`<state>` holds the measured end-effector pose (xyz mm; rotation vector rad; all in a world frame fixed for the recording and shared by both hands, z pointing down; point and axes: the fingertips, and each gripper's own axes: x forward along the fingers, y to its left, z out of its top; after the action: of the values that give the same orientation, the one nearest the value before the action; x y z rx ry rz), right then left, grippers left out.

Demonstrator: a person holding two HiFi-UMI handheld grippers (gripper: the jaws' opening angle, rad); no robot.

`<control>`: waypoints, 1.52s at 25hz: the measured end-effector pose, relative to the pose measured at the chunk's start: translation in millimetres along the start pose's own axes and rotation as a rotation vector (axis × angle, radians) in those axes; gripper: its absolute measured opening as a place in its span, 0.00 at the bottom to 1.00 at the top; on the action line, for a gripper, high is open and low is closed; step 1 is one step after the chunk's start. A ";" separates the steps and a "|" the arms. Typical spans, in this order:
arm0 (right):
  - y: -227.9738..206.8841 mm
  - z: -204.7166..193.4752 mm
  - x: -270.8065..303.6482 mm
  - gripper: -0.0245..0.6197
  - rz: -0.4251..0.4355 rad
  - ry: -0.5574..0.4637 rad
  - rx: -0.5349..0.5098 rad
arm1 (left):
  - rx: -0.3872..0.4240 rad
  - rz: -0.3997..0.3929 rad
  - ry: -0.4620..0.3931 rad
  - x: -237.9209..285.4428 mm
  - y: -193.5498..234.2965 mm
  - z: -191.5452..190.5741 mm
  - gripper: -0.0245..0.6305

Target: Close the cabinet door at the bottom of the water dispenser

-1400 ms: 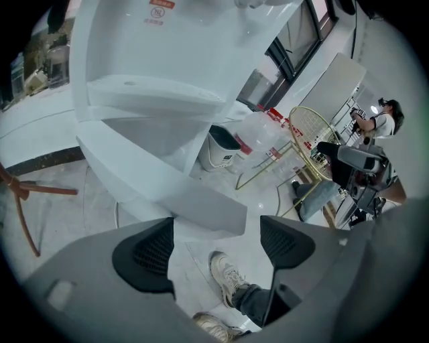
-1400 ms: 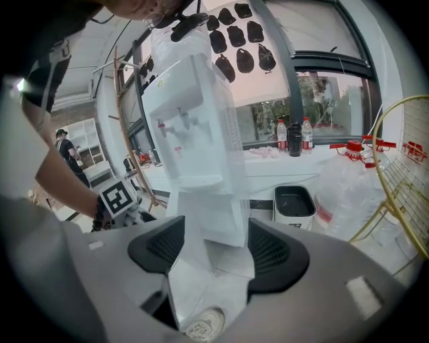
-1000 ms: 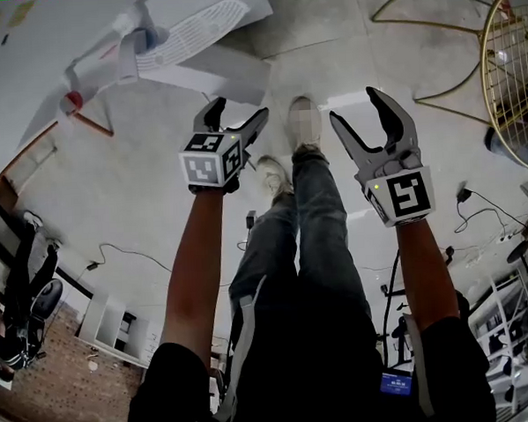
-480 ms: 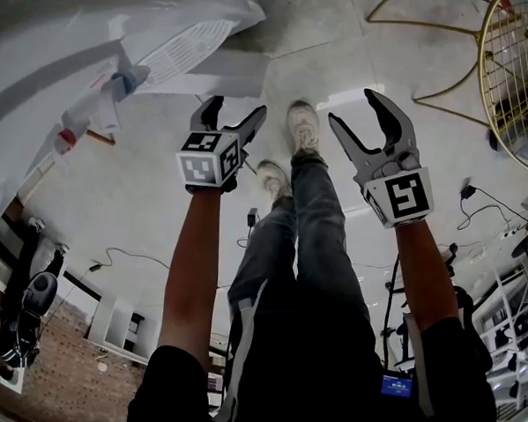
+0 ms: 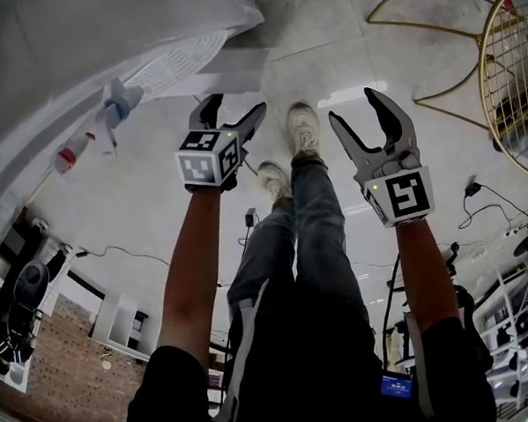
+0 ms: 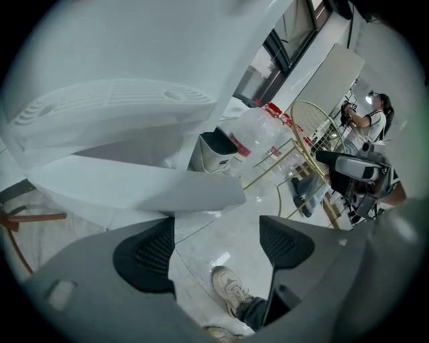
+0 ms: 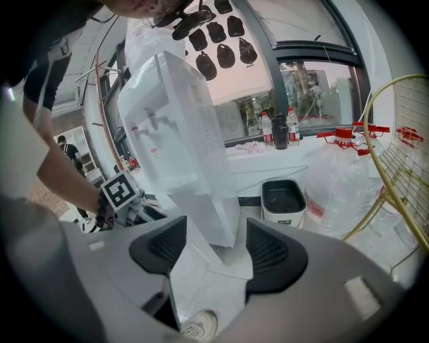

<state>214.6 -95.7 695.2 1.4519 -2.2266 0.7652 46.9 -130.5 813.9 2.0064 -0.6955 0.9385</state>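
Note:
The white water dispenser (image 5: 79, 56) fills the top left of the head view, with its blue tap (image 5: 115, 106) and red tap (image 5: 65, 158) showing. Its bottom cabinet door (image 5: 232, 73) stands open, a white panel sticking out over the floor. My left gripper (image 5: 236, 106) is open, just short of the door's edge, with nothing between its fingers. In the left gripper view the door (image 6: 141, 191) lies just above the left gripper (image 6: 214, 244). My right gripper (image 5: 354, 106) is open and empty, further right. The right gripper (image 7: 211, 251) faces the dispenser (image 7: 174, 134) and door (image 7: 182, 268).
The person's legs and shoes (image 5: 304, 126) stand between the grippers. A gold wire rack (image 5: 508, 61) is at the right, and cables (image 5: 480, 205) trail on the floor. A small white bin (image 7: 285, 197) and a large water jug (image 7: 342, 181) sit beside the dispenser.
The dispenser has spread further across the top left of the head view. Both grippers keep nearly the same place in the picture and stay open.

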 end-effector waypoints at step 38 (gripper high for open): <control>-35.6 1.8 1.7 0.45 -0.048 -0.006 0.104 | 0.043 0.083 -0.096 37.2 19.3 62.3 0.66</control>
<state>246.6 -109.4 703.2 1.5524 -2.1771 0.8732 77.1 -198.0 826.8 2.0847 -0.8234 0.9169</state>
